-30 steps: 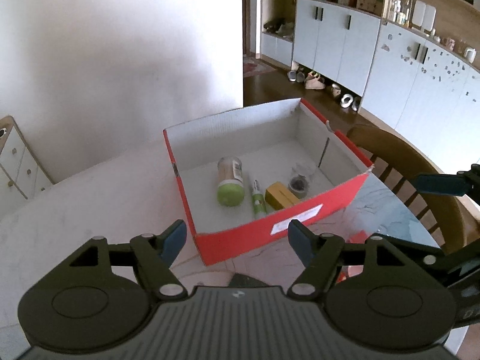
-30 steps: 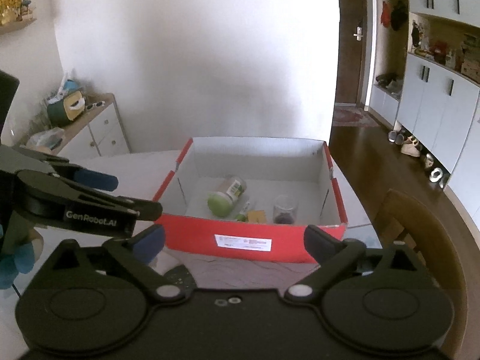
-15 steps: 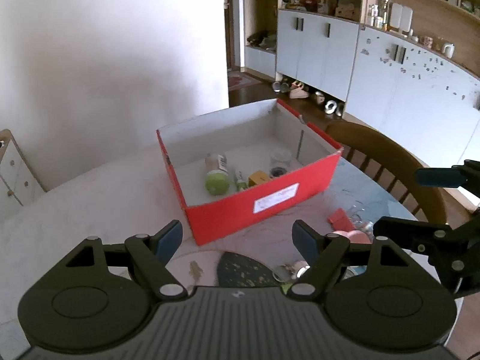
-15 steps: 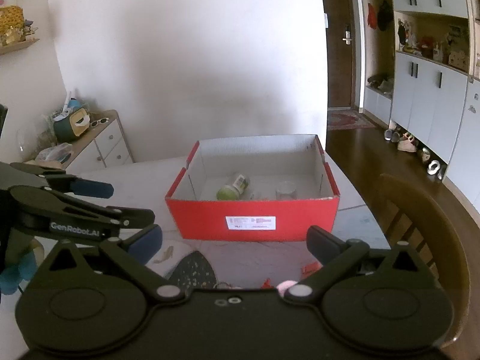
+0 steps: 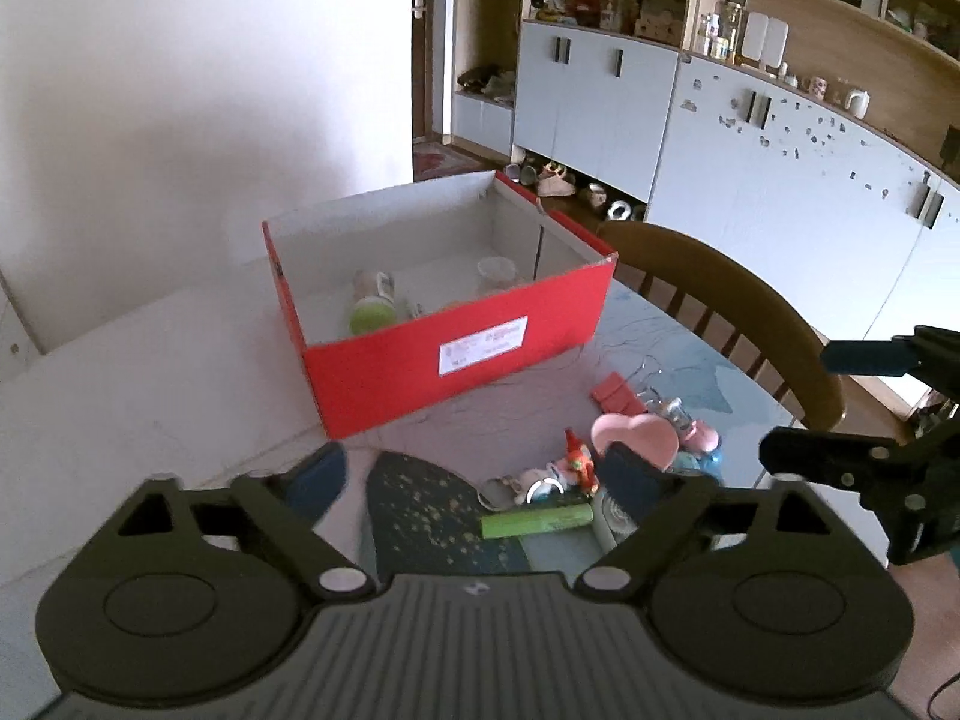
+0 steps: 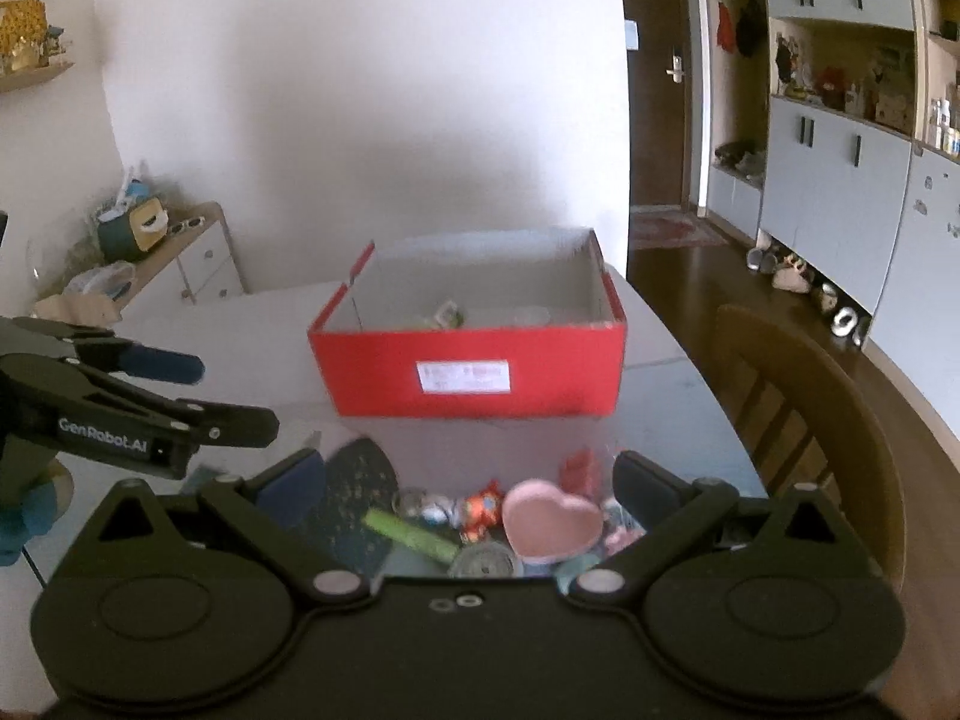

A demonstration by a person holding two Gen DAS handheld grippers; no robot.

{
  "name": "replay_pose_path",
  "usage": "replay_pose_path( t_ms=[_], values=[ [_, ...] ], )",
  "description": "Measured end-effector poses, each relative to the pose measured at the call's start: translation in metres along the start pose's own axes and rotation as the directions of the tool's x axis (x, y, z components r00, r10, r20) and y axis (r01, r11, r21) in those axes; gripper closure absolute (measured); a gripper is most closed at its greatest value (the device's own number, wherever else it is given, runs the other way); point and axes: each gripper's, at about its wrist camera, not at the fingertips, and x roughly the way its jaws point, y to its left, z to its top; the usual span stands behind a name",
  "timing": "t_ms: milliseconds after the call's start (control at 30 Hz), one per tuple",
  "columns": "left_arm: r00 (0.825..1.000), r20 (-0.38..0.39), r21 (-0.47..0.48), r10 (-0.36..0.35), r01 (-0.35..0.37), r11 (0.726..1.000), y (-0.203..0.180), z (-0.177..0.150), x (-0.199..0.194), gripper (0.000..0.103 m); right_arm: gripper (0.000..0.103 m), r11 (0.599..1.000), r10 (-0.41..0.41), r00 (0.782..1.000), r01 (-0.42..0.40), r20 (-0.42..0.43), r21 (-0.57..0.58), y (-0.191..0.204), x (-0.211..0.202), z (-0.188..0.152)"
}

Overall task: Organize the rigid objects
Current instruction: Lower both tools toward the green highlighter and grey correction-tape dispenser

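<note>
A red open box [image 5: 456, 354] [image 6: 474, 369] sits on the table and holds a green-capped jar [image 5: 372, 306], a clear cup [image 5: 497, 273] and small items. In front of it lies a pile: a pink heart-shaped dish [image 5: 633, 441] [image 6: 552, 519], a green tube [image 5: 537, 523] [image 6: 411, 534], a red piece [image 5: 615, 399], small toys [image 5: 576, 459]. My left gripper [image 5: 480, 480] is open and empty above the pile. My right gripper [image 6: 468, 483] is open and empty above the same pile, and shows at the right of the left view [image 5: 870, 408].
A dark speckled mat [image 5: 432, 516] lies under the pile's left side. A wooden chair [image 5: 726, 312] stands at the table's right edge. White cabinets [image 5: 780, 192] line the far right wall. A low drawer unit [image 6: 180, 264] stands at the left.
Both grippers have pulled back from the red box toward the near table edge. The pile of small objects has come into view below them. Both stay open.
</note>
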Motion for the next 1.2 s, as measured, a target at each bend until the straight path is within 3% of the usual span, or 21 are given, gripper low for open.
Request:
replay_pose_path(
  t_ms=[133, 333, 633, 800, 900, 1200],
  values=[
    [1.000, 0.014, 0.000, -0.004, 0.004, 1.000, -0.008, -0.017, 0.008, 0.003, 0.001, 1.000, -0.018, 0.999, 0.018, -0.032, -0.011, -0.001, 0.003, -0.018],
    [0.998, -0.051, -0.052, -0.032, 0.029, 0.998, -0.012, -0.036, 0.033, 0.003, 0.002, 1.000, -0.018, 0.996, 0.019, -0.092, 0.011, -0.007, 0.012, -0.043],
    [0.992, -0.128, -0.150, -0.011, -0.008, 0.989, -0.012, -0.065, 0.080, 0.003, 0.005, 1.000, 0.013, 0.983, -0.011, -0.186, 0.008, -0.007, 0.041, -0.072],
    [0.990, -0.143, -0.151, 0.002, -0.023, 0.988, -0.017, -0.067, 0.097, 0.003, 0.006, 1.000, 0.024, 0.975, -0.027, -0.220, -0.010, -0.006, 0.062, -0.076],
    [0.989, -0.149, -0.130, 0.001, -0.021, 0.991, -0.022, -0.065, 0.107, 0.003, 0.013, 0.998, 0.039, 0.968, -0.048, -0.248, -0.031, -0.004, 0.074, -0.078],
    [0.983, -0.183, -0.143, -0.013, -0.013, 0.990, -0.016, -0.059, 0.134, 0.003, 0.014, 0.996, 0.061, 0.955, -0.077, -0.289, -0.045, -0.003, 0.102, -0.079]
  ],
)
